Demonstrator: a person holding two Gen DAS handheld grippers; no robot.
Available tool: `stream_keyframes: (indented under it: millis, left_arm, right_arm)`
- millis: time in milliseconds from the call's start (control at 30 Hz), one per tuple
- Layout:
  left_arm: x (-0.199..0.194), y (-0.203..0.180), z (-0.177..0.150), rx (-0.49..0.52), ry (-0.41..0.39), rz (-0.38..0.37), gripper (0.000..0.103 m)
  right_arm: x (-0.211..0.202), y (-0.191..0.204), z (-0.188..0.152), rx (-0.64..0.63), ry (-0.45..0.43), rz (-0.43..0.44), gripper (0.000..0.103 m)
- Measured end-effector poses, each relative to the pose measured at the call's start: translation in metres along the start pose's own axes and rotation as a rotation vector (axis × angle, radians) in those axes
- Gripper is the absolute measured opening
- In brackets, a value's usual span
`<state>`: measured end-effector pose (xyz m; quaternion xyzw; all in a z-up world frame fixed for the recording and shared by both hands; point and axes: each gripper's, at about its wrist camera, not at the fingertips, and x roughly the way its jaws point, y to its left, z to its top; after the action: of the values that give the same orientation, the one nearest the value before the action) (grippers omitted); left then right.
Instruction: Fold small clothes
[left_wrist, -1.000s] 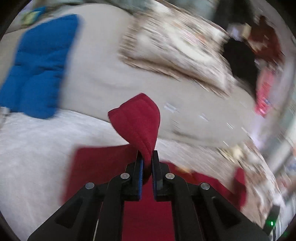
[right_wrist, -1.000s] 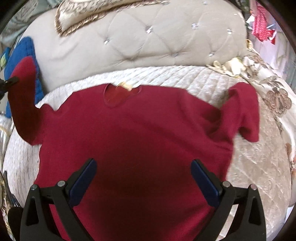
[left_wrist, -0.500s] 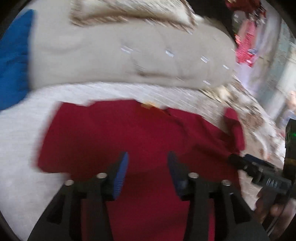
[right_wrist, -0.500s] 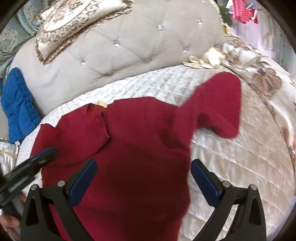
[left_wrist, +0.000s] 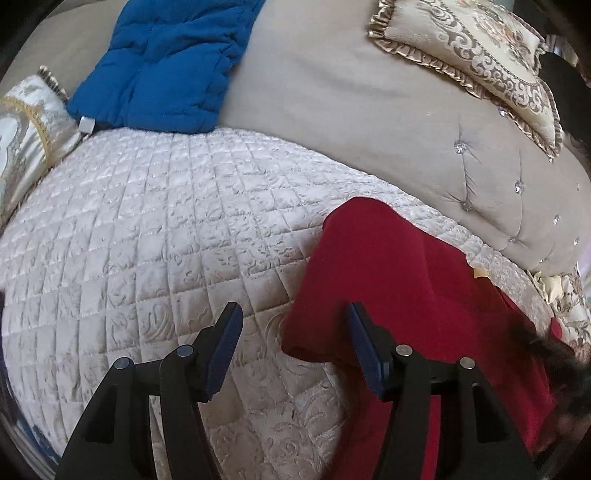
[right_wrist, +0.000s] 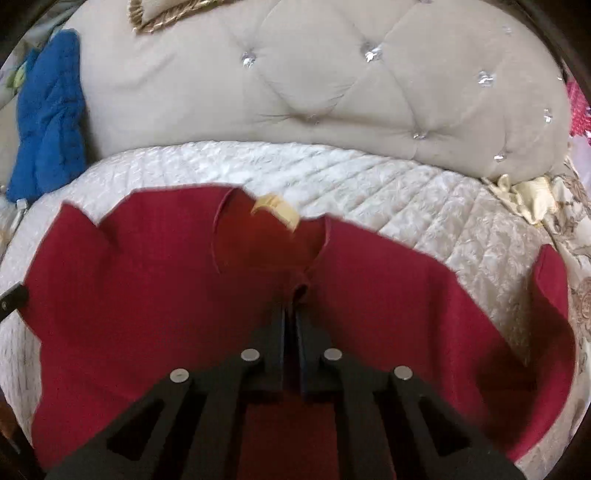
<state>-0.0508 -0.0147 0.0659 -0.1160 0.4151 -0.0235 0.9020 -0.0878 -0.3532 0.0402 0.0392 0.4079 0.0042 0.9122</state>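
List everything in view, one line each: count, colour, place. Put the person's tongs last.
red sweater: one, dark red, spread flat on the quilt, neck toward the headboard.
neck label: one, pale yellow, inside the sweater's neckline.
quilt: one, cream, quilted, covering the bed.
headboard: one, beige, tufted with shiny studs, behind the quilt.
blue padded garment: one, bright blue, leaning on the headboard.
ornate cushion: one, cream and gold with a frill, atop the headboard.
left tongs: one, black with blue pads, open over the sweater's edge.
right tongs: one, black, shut on a pinch of sweater below the neckline.
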Motion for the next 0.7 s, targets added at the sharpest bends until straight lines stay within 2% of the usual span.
stream_keyframes:
  millis: [67, 167, 300, 367, 400, 433, 467, 533, 633, 700]
  left_arm:
    - [0.0, -0.002, 0.0, 0.016, -0.015, 0.008, 0.037]
    - [-0.001, -0.003, -0.001, 0.007, -0.013, 0.002, 0.037]
    - [0.003, -0.007, -0.005, 0.034, 0.001, 0.018, 0.037]
    - [0.004, -0.008, -0.007, 0.045, 0.011, 0.019, 0.037]
    - [0.003, -0.008, -0.008, 0.047, 0.01, 0.017, 0.037]
    - [0.002, -0.008, -0.008, 0.052, 0.008, 0.017, 0.037]
    - [0.001, -0.008, -0.008, 0.055, 0.006, 0.019, 0.037]
    - [0.002, -0.008, -0.008, 0.057, 0.012, 0.016, 0.037]
    - [0.008, -0.009, -0.009, 0.066, 0.045, 0.012, 0.037]
    - [0.011, -0.01, -0.01, 0.072, 0.059, 0.014, 0.037]
  right_arm:
    - [-0.035, -0.013, 0.0, 0.033, -0.076, 0.019, 0.005]
    - [-0.071, -0.039, -0.01, 0.06, -0.122, -0.095, 0.005]
    - [-0.063, -0.075, -0.021, 0.114, -0.032, -0.256, 0.006]
    - [-0.053, -0.077, -0.019, 0.118, 0.035, -0.312, 0.02]
    - [-0.057, -0.074, -0.018, 0.117, 0.015, -0.304, 0.023]
    - [-0.064, -0.065, -0.013, 0.106, -0.027, -0.284, 0.033]
    - [-0.069, -0.051, -0.006, 0.083, -0.069, -0.255, 0.051]
    - [-0.073, -0.019, 0.005, 0.008, -0.13, -0.148, 0.07]
    - [-0.049, 0.038, 0.024, -0.118, -0.096, 0.055, 0.072]
    - [-0.017, 0.075, 0.038, -0.177, -0.053, 0.173, 0.072]
